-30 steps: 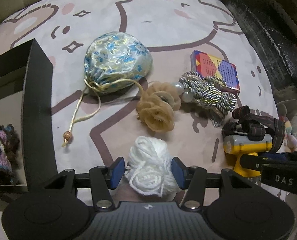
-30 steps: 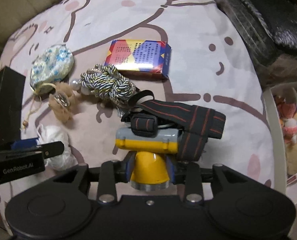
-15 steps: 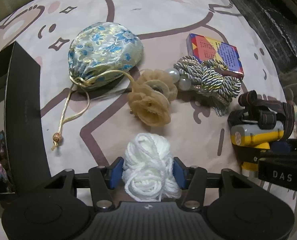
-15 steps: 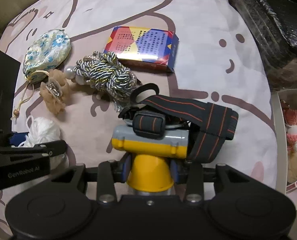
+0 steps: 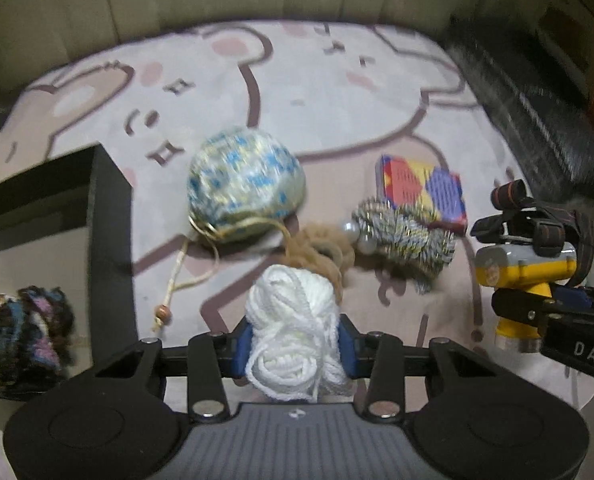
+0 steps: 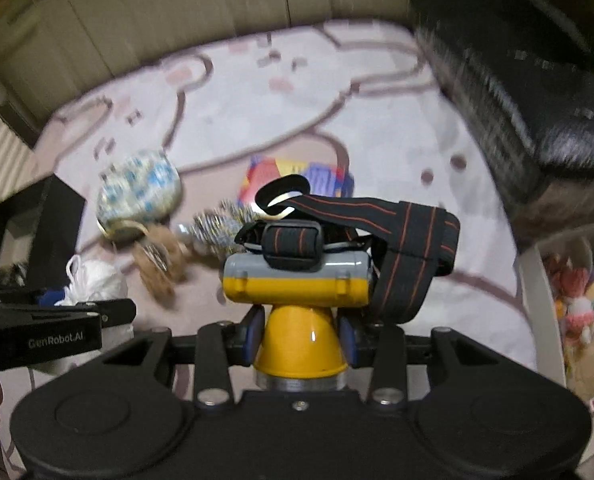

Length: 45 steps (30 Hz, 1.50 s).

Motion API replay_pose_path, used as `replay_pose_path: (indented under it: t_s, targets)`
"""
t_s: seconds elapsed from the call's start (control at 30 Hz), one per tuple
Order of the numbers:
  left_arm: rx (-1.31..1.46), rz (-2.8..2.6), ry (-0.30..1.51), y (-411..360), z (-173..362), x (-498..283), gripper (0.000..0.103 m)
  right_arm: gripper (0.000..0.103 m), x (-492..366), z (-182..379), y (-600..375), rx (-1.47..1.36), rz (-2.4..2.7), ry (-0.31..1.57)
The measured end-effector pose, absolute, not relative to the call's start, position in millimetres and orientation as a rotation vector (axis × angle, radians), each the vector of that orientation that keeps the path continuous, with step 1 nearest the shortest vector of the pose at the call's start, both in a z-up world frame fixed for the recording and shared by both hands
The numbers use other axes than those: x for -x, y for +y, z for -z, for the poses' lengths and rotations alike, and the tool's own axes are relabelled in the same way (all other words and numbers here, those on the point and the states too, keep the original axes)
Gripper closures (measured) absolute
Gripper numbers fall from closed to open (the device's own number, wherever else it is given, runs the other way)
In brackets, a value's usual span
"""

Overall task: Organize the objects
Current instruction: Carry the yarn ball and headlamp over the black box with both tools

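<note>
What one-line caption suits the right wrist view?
Right gripper clamps a yellow headlamp, its striped strap draped beside it, above a cartoon-print cloth.

Both grippers' jaws apparently clamped.

Fluffy white yarn ball (image 5: 293,320), glossy yellow plastic headlamp (image 6: 301,344), shiny brocade pouch (image 5: 245,192), matt cloth mat (image 5: 297,80)

The left gripper's (image 5: 293,346) fingers (image 5: 244,345) clamp a white yarn ball (image 5: 293,332).
</note>
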State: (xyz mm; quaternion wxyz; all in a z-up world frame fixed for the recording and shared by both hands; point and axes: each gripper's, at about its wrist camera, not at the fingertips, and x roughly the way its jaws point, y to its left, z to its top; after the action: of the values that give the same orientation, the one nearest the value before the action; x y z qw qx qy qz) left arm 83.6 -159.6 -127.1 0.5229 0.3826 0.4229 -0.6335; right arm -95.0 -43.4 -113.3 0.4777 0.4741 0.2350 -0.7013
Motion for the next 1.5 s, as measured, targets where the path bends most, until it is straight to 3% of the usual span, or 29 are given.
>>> replay_pose_path:
  t_s: [0.43, 1.0, 1.5]
  targets:
    - [-0.646, 1.503, 0.895, -137, 64, -107, 0.060, 0.063, 81, 60, -27, -0.924, 1.776, 0.413]
    - [-0.513, 1.515, 0.802, -111, 13, -142, 0.060, 0.063, 45, 19, -20, -0.767, 1.784, 0.388]
    - [-0.428, 1.448, 0.757, -100, 7, -220, 0.060, 0.063, -7, 11, -62, -0.747, 1.673, 0.414]
